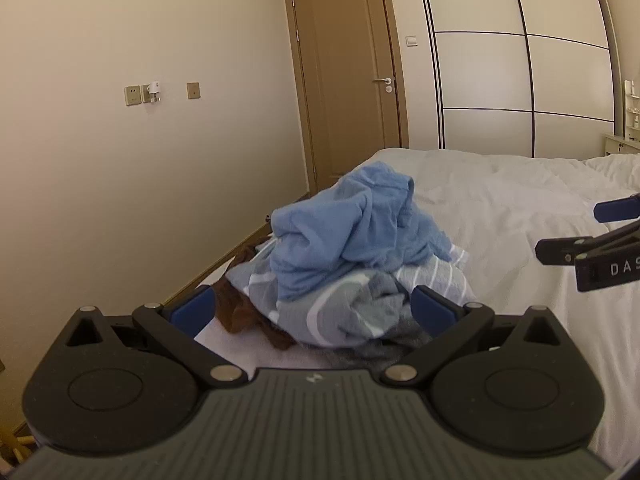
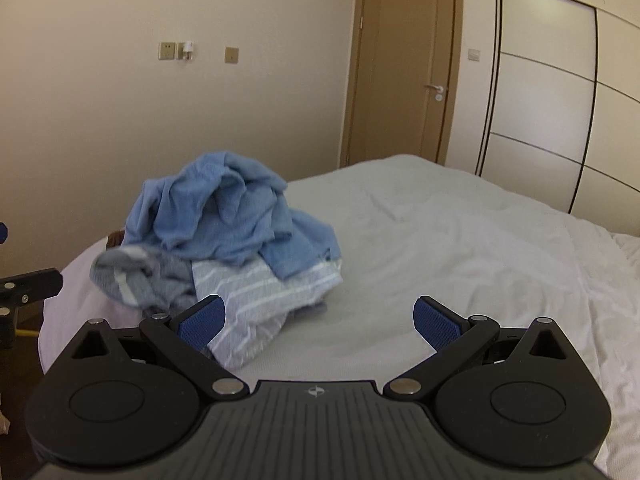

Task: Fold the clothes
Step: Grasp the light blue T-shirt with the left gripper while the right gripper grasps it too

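Clothes pile: a heap of crumpled clothes lies on the bed, near its corner closest to the wall.
Top of pile: a light blue garment is bunched up on top.
Under it: a grey garment with white stripes spreads toward the right gripper; a brown garment pokes out at the left side of the heap.
Bed: a white sheet covers the bed, wrinkled, bare to the right of the heap.
Left gripper: jaws spread wide, holding nothing, just in front of the heap.
Right gripper: jaws spread wide, holding nothing, its left pad over the striped cloth.
Room: a brown door stands shut beside a white wardrobe.
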A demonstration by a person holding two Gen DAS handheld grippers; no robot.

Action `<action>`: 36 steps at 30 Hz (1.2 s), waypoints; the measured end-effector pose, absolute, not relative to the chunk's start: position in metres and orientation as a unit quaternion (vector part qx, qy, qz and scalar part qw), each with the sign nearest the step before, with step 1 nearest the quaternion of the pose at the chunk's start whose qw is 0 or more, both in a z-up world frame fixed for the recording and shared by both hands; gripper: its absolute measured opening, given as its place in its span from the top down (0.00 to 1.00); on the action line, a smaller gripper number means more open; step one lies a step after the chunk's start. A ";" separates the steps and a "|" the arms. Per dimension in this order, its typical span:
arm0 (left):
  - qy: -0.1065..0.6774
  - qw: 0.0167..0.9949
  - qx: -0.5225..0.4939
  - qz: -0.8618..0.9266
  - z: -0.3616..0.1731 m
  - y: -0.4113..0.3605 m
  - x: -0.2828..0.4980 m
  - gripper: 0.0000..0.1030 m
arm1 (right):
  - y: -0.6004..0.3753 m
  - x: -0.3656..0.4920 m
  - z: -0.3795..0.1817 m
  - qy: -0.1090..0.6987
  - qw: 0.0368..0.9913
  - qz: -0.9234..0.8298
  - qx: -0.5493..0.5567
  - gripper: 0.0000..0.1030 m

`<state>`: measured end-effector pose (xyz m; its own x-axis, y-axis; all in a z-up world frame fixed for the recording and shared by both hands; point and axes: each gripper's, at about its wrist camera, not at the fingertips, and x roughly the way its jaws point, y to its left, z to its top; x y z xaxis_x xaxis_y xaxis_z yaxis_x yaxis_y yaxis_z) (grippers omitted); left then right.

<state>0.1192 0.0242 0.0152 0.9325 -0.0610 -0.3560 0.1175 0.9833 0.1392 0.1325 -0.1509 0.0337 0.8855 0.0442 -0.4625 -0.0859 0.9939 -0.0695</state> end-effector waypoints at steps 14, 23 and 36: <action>0.166 0.973 0.142 -0.077 0.009 0.027 0.170 0.01 | -0.139 0.182 0.027 0.226 0.970 0.070 -0.061 0.00; 0.164 0.959 0.201 -0.114 0.003 0.026 0.210 0.10 | -0.140 0.219 0.021 0.203 0.967 0.129 -0.079 0.02; 0.178 0.941 0.253 -0.142 -0.024 0.011 0.271 0.91 | -0.103 0.277 -0.005 0.179 0.952 0.203 -0.145 0.34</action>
